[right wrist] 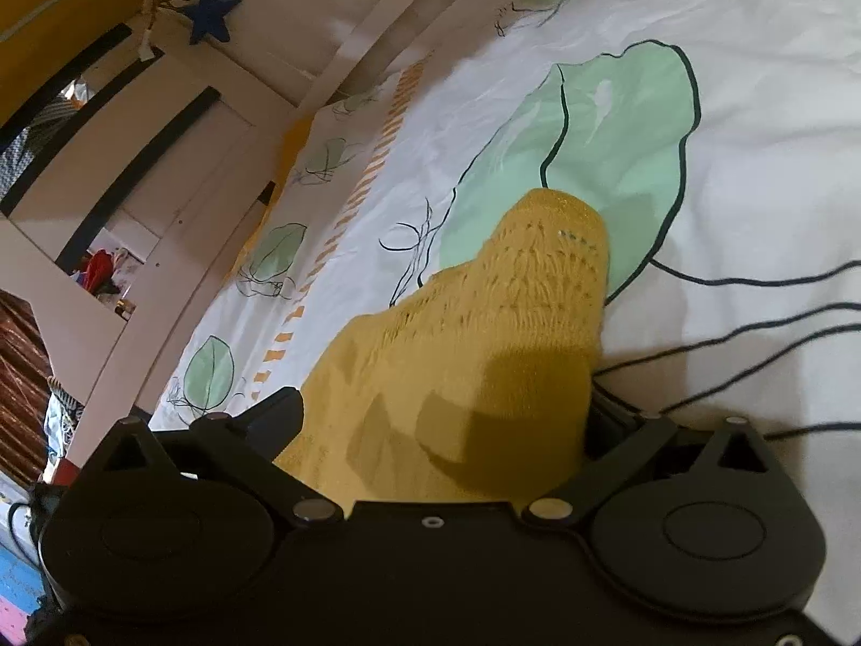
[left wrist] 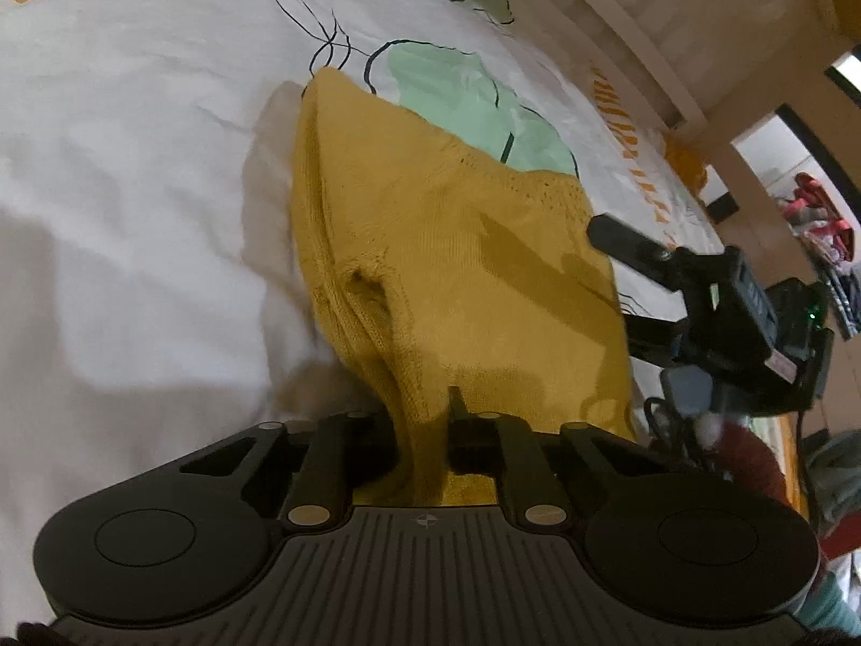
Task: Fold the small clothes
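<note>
A yellow knit garment (left wrist: pixel 457 247) lies on the white bed sheet (left wrist: pixel 134 188) printed with green leaves. Its near corner rises into my left gripper (left wrist: pixel 425 420), which is shut on the fabric at the bottom of the left wrist view. My right gripper (left wrist: pixel 619 280) comes in from the right at the garment's other edge. In the right wrist view the right gripper (right wrist: pixel 444 409) stands wide open, and the garment (right wrist: pixel 484 350) lies between its fingers (right wrist: pixel 280 404), with its openwork hem pointing away over a green leaf print.
A pale wooden bed frame (right wrist: pixel 301 54) with a blue star (right wrist: pixel 210 11) runs along the sheet's far edge. Beyond it are shelves with colourful clothes (left wrist: pixel 823 226). A dark red sleeve (left wrist: pixel 753 463) shows behind the right gripper.
</note>
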